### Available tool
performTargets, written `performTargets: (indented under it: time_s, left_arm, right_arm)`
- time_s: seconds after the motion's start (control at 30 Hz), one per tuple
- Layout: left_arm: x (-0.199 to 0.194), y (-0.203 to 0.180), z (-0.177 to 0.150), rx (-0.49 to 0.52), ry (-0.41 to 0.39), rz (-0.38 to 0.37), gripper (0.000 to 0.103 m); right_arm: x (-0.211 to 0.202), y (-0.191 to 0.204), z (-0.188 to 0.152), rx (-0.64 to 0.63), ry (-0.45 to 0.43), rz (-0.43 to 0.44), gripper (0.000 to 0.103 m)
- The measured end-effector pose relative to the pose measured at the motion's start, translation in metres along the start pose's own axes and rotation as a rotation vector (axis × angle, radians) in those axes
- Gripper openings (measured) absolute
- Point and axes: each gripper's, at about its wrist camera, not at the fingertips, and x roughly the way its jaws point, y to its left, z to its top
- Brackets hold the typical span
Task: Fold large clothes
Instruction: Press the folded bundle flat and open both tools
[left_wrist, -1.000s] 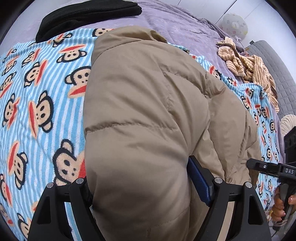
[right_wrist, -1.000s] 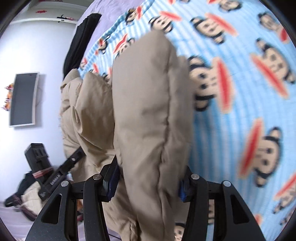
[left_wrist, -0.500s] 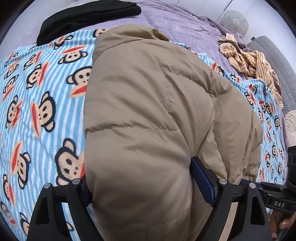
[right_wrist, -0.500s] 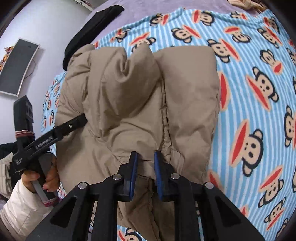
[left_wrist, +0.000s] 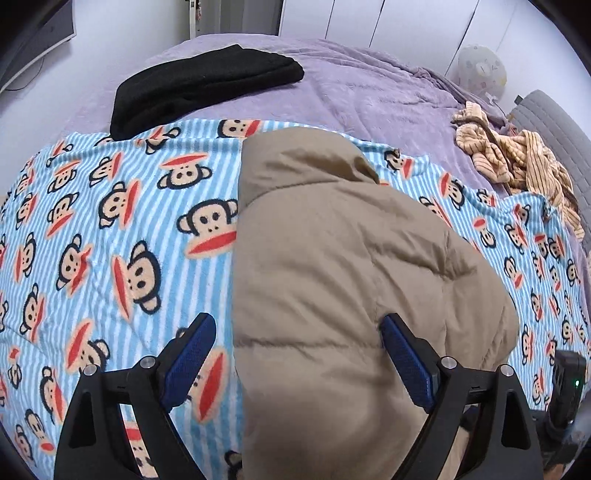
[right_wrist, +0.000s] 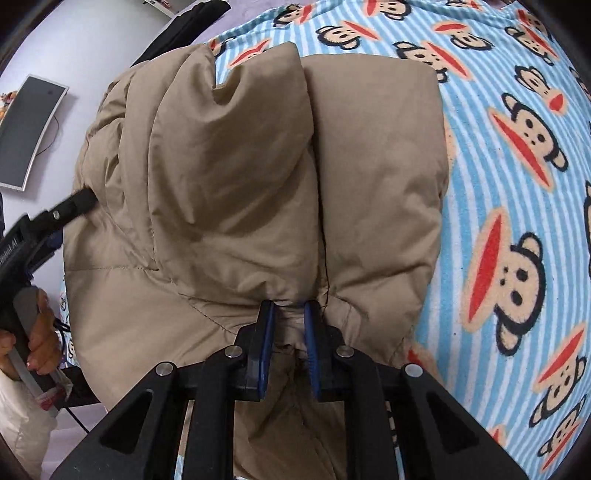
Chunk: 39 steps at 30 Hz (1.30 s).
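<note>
A tan puffer jacket (left_wrist: 332, 280) lies bunched and folded on a blue striped monkey-print blanket (left_wrist: 110, 240). My left gripper (left_wrist: 295, 354) is open, its blue pads wide apart over the jacket's near left edge, gripping nothing. In the right wrist view the jacket (right_wrist: 229, 177) fills the middle, and my right gripper (right_wrist: 289, 325) is shut on a pinch of the jacket's near edge. The left gripper (right_wrist: 74, 206) shows at the jacket's left side there.
A folded black garment (left_wrist: 199, 88) lies at the far edge on the purple bedcover (left_wrist: 369, 88). A crumpled tan striped garment (left_wrist: 517, 162) lies far right by a grey headboard (left_wrist: 554, 122). A screen (right_wrist: 29, 129) hangs on the wall.
My left gripper has opened, let go of the jacket and pulled back and up. My right gripper stays shut on the jacket's edge, which now lies lower on the blanket.
</note>
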Motion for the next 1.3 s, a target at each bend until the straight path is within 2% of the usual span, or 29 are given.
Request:
performTargets:
  time_s: [0.13, 0.2, 0.33, 0.37, 0.43, 0.5, 0.57, 0.63, 0.7, 0.87, 1.03, 1.13, 1.3]
  left_arm:
    - [0.019, 0.001, 0.008, 0.006, 0.035, 0.024, 0.092]
    - [0.025, 0.001, 0.008, 0.006, 0.052, 0.022, 0.092]
    - [0.031, -0.007, 0.003, 0.027, 0.042, 0.046, 0.092]
    - [0.032, -0.008, 0.003, 0.030, 0.042, 0.051, 0.092]
    - [0.035, -0.008, 0.001, 0.030, 0.041, 0.057, 0.092]
    - [0.036, -0.006, 0.002, 0.032, 0.045, 0.051, 0.092]
    - [0.036, -0.007, 0.002, 0.044, 0.048, 0.047, 0.092]
    - [0.034, -0.009, 0.001, 0.061, 0.049, 0.051, 0.092]
    - [0.029, -0.009, 0.000, 0.054, 0.056, 0.048, 0.092]
    - [0.006, -0.006, -0.009, 0.051, 0.057, 0.051, 0.092]
    - [-0.024, -0.005, -0.032, 0.050, 0.064, 0.050, 0.092]
    - [-0.044, -0.001, -0.053, 0.025, 0.065, 0.007, 0.092]
    - [-0.053, 0.001, -0.094, 0.050, 0.119, 0.030, 0.092]
  right_arm:
    - [-0.013, 0.006, -0.014, 0.012, 0.027, -0.021, 0.017]
    - [-0.033, 0.014, -0.013, 0.009, 0.020, -0.051, 0.017]
    - [-0.099, 0.049, -0.003, -0.084, -0.213, -0.045, 0.017]
    - [-0.106, 0.057, 0.004, -0.103, -0.255, -0.051, 0.017]
    - [-0.107, 0.067, 0.022, -0.117, -0.282, -0.060, 0.017]
    - [-0.085, 0.064, 0.042, -0.086, -0.239, -0.098, 0.017]
    - [-0.050, 0.045, 0.054, -0.004, -0.141, -0.121, 0.017]
    - [-0.026, 0.023, 0.061, 0.086, -0.084, -0.073, 0.016]
    - [-0.017, 0.011, 0.062, 0.132, -0.082, -0.042, 0.016]
    - [-0.015, 0.017, 0.062, 0.076, -0.071, -0.088, 0.016]
    - [-0.033, 0.017, 0.056, 0.106, -0.058, -0.081, 0.019]
    - [-0.052, 0.024, 0.042, 0.090, -0.058, -0.076, 0.020]
    - [-0.075, 0.037, 0.002, 0.029, -0.043, -0.079, 0.020]
